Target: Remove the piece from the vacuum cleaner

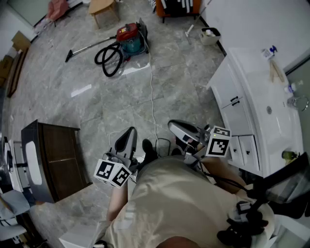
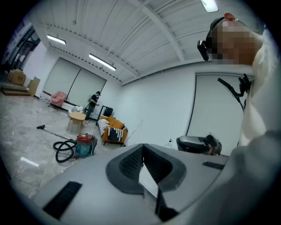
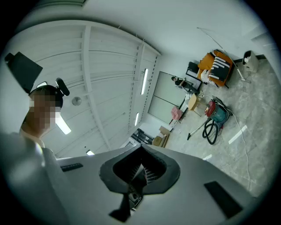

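Observation:
The vacuum cleaner, a red-and-teal canister, stands far across the grey floor, with its black hose coiled beside it and a wand lying out to the left. It also shows small in the left gripper view and the right gripper view. Both grippers are held close to my body, far from the vacuum cleaner. My left gripper has its jaws together with nothing between them. My right gripper is likewise shut and empty, tilted slightly upward.
A dark cabinet stands at the left, a white counter with a sink at the right. A white cord runs over the floor from the vacuum cleaner towards me. Far off are a wooden stool, an orange sofa and a standing person.

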